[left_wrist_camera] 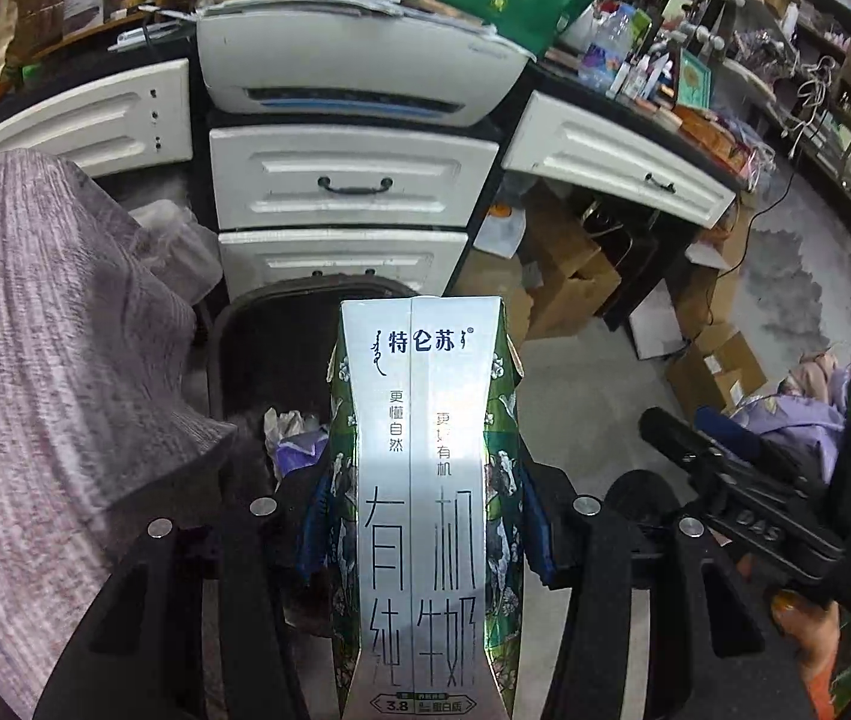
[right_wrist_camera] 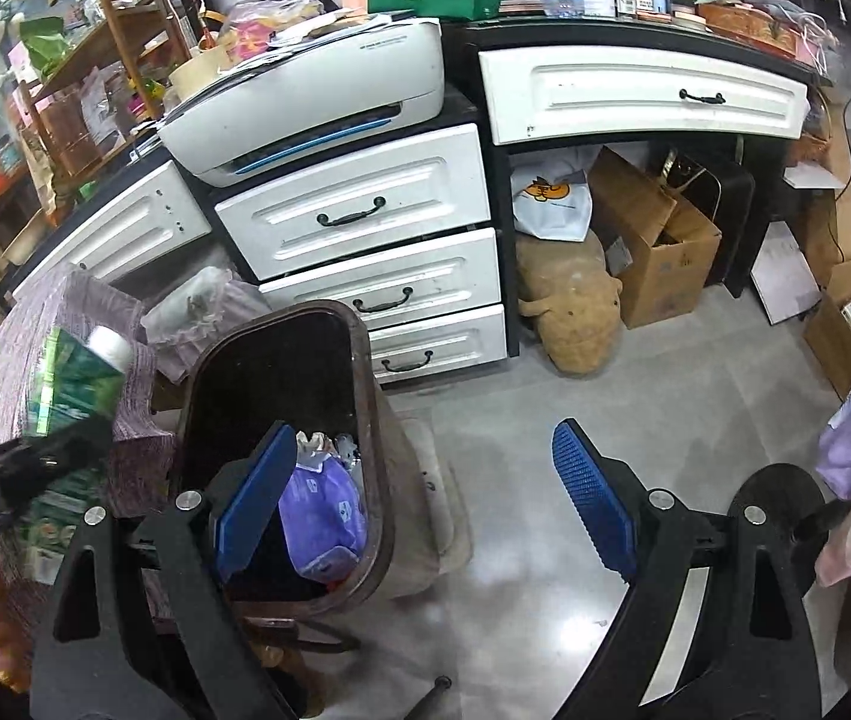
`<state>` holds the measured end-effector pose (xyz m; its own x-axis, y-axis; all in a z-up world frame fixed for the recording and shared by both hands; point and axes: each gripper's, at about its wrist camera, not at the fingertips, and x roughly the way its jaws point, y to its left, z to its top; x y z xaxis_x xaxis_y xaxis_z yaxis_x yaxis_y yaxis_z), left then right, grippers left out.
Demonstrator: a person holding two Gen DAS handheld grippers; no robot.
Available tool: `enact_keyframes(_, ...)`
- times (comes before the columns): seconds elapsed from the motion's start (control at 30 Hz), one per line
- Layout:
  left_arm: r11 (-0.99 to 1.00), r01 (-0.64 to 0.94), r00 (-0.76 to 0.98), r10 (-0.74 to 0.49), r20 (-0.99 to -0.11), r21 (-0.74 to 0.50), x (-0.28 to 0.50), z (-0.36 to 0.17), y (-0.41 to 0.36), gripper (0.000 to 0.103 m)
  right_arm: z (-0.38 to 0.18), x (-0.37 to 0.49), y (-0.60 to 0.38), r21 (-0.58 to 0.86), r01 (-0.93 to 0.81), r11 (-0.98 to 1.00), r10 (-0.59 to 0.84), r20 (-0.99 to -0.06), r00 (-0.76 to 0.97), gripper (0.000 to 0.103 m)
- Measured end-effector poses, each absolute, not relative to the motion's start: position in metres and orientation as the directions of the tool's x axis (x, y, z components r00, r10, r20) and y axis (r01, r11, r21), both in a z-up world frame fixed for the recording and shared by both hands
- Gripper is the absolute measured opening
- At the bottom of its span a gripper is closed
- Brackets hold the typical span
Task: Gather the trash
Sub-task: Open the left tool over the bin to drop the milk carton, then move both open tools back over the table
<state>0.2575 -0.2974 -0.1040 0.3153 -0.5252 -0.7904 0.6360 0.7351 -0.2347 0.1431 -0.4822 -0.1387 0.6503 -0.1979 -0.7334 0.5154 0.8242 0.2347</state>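
Hidden parts: the milk carton (left_wrist_camera: pixel 425 510) is covering its own lower end and the left gripper (left_wrist_camera: pixel 425 540) pads behind it; only slivers of blue pad are showing at the carton's 9 and 3 o'clock edges.
Cut off: the carton's base is running out of the left wrist view at 6 o'clock; in the right wrist view the carton (right_wrist_camera: pixel 74 384) is appearing blurred at 9 o'clock, its print unreadable there.
Bin contents: the trash bin (right_wrist_camera: pixel 374 420) interior is lying mostly in shadow; a purple packet (right_wrist_camera: pixel 320 516) and crumpled pale wrappers (right_wrist_camera: pixel 329 444) are showing at the bottom, the rest too dark to tell.
Carton appearance: a tall silver-fronted box with dark Chinese lettering, green side panels printed with cows and flowers, and a white cap seen only from the right wrist view.
Carton position: it is being held above the bin (left_wrist_camera: pixel 227 324), whose open mouth is lying at 12 o'clock beyond the carton's top.
Left gripper: it is pinching the carton by its two narrow sides.
Right gripper (right_wrist_camera: pixel 425 498): its jaws are standing wide with nothing between the blue pads, the left pad lying over the bin mouth.
Surroundings: white drawers (right_wrist_camera: pixel 365 210) and a printer (right_wrist_camera: pixel 317 114) are standing at 12 o'clock behind the bin.
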Motion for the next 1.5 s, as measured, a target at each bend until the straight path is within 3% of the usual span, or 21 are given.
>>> enact_keyframes(0.23,0.738,0.644,0.298,-0.485,-0.822,-0.202,0.254,-0.123,-0.310,0.053,-0.138,0.139,-0.486,0.261,0.521,0.813,-0.190,-0.727,0.659,0.086)
enact_keyframes(0.3,0.738,0.645,0.298,-0.483,-0.823,-0.200,0.253,-0.123,-0.310,0.068,-0.136,0.137,-0.487,0.265,0.521,0.812,-0.189,-0.724,0.663,0.086)
enact_keyframes(0.37,0.737,0.646,0.310,-0.490,-0.815,-0.197,0.250,-0.119,-0.308,0.075,-0.133,0.135,-0.486,0.263,0.521,0.812,-0.194,-0.720,0.666,0.086)
enact_keyframes(0.87,0.730,0.671,0.481,-0.562,-0.673,-0.131,0.192,-0.041,-0.247,0.097,-0.092,0.118,-0.455,0.284,0.501,0.818,-0.207,-0.667,0.715,0.091)
enact_keyframes(1.1,0.798,0.597,0.585,-0.504,-0.636,-0.082,0.171,-0.025,-0.181,0.097,-0.059,0.113,-0.400,0.277,0.435,0.857,-0.185,-0.623,0.760,0.097)
enact_keyframes(1.5,0.933,0.353,0.758,-0.330,-0.562,-0.071,0.116,-0.020,-0.060,0.097,-0.038,0.074,-0.279,0.238,0.307,0.922,-0.148,-0.517,0.843,0.097)
